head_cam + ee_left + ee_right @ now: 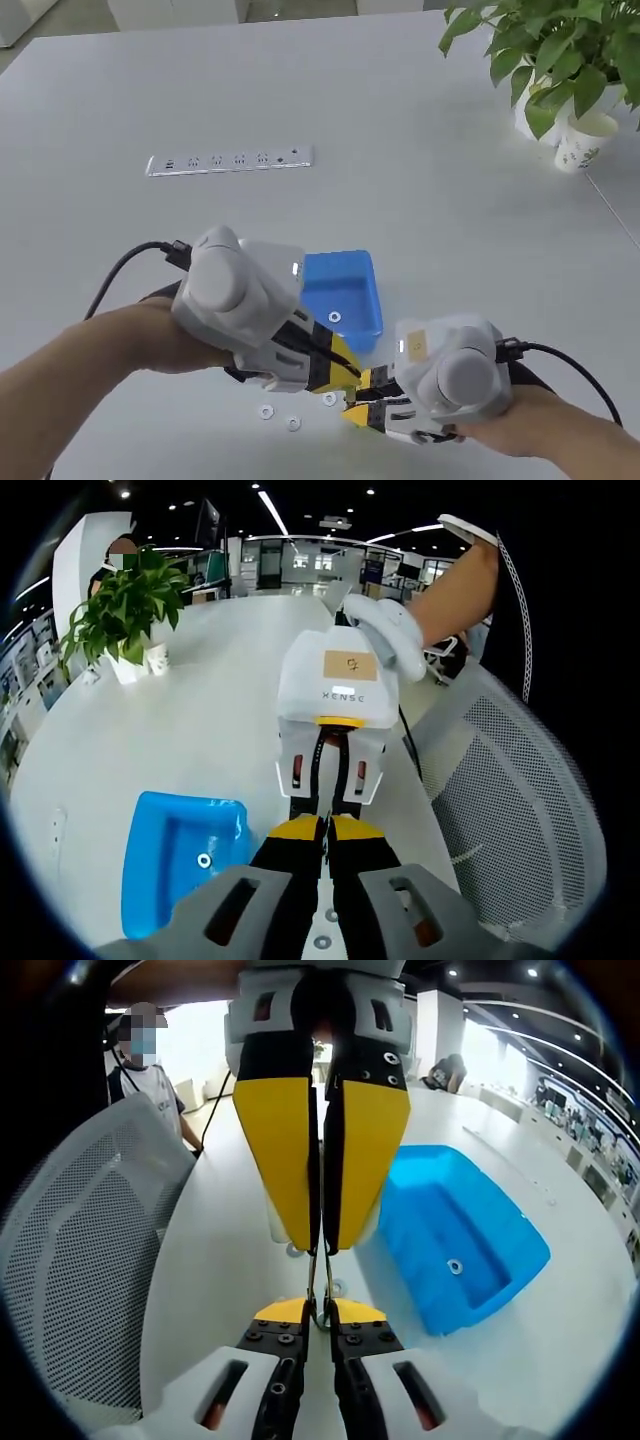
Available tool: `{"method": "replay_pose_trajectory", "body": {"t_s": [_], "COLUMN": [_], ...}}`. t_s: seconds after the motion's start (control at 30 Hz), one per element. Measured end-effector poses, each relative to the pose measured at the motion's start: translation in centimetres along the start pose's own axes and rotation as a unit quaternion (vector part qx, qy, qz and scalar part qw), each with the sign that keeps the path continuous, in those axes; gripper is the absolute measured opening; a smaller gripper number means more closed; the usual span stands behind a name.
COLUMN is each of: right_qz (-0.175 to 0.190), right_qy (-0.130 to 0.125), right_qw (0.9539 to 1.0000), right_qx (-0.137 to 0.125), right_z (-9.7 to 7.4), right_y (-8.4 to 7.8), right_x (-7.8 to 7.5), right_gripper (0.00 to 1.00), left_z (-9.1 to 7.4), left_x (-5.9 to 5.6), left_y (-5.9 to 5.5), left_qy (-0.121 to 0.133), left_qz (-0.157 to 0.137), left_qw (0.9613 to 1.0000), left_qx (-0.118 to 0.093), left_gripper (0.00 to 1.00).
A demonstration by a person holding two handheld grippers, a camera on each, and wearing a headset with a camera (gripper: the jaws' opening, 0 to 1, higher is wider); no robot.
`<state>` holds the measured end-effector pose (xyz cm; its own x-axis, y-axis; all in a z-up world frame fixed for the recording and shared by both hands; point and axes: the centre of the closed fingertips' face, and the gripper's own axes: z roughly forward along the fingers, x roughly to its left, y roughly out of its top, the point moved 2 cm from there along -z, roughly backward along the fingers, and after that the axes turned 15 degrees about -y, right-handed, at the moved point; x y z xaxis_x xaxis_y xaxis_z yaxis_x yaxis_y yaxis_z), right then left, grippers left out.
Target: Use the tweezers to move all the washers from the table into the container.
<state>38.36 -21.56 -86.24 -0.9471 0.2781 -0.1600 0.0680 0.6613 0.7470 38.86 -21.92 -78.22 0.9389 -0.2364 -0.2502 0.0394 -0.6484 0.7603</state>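
Left gripper point(343, 362) and right gripper point(356, 402) nose to nose, both clamped on the tweezers point(316, 1295) (tips hidden, can't tell if squeezed). One washer point(334, 318) in blue container point(345, 283), three washers point(265, 411) on table point(420, 180) near it.

Seen in the left gripper view, the white body of the right gripper point(326, 810) carries the grey lettering "XENSE". It sits just under a tan sticker point(350, 665) whose small dark mark is too small to read. In the head view, the paper cup point(583, 143) beside the plant point(560, 50) has green print that stays illegible.
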Motion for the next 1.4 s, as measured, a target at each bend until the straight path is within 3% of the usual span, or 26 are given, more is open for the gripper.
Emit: {"method": "replay_pose_trajectory", "body": {"t_s": [0.83,1.4], "right_qz": [0.003,-0.008], "right_qy": [0.001,0.001], "right_qw": [1.0,0.9999], "right_qx": [0.002,-0.007], "right_z": [-0.1,-0.7], "right_y": [0.1,2.0], "right_x": [0.0,-0.7], "right_gripper": [0.09,0.09], "left_z": [-0.1,-2.0], "left_x": [0.0,-0.1], "left_y": [0.0,1.0], "left_qy": [-0.004,0.003], "left_qz": [0.0,-0.005], "left_qw": [1.0,1.0], "left_qx": [0.002,-0.003], "left_gripper": [0.05,0.05]}}
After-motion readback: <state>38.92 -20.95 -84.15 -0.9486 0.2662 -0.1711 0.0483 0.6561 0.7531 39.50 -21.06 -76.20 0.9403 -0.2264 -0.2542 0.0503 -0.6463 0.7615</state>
